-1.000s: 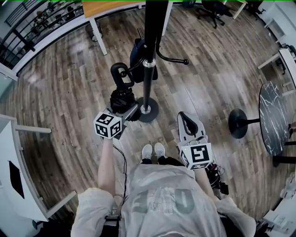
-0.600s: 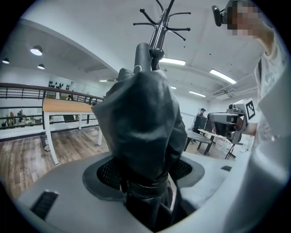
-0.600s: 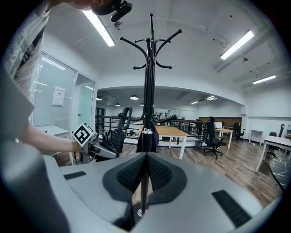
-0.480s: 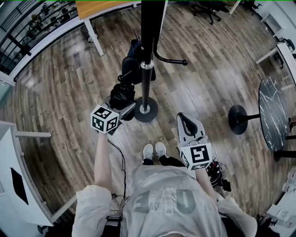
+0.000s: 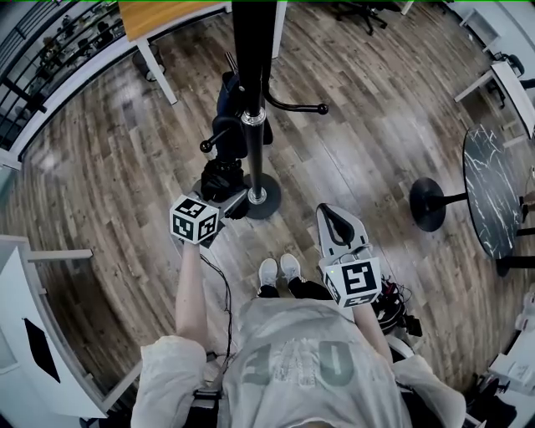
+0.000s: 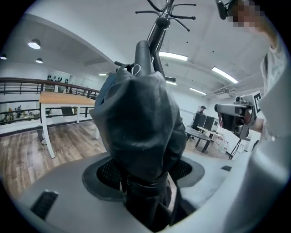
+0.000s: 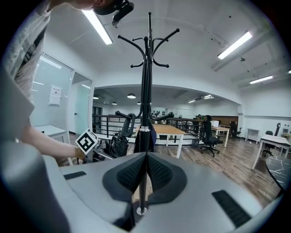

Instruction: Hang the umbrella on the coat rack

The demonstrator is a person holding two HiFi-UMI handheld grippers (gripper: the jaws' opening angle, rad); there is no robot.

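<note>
- Black folded umbrella (image 5: 221, 177) is being held clamped in the left tool (image 5: 232, 201), just left of the coat rack (image 5: 253, 125) pole
- Over the last second its handle loop is closing in from open air onto the lower left hook (image 5: 209, 144); full seating cannot be confirmed
- Right tool (image 5: 338, 227) is idling, jaws together, empty
- Judgement: hanging is nearing completion, with release still pending

I saw a wood-plank floor (image 5: 100, 167) all round, a round dark marble-topped table (image 5: 489, 201) off to the right, a wooden-topped table (image 5: 159, 12) farther ahead, and a black railing (image 6: 45, 82) behind it.
</note>
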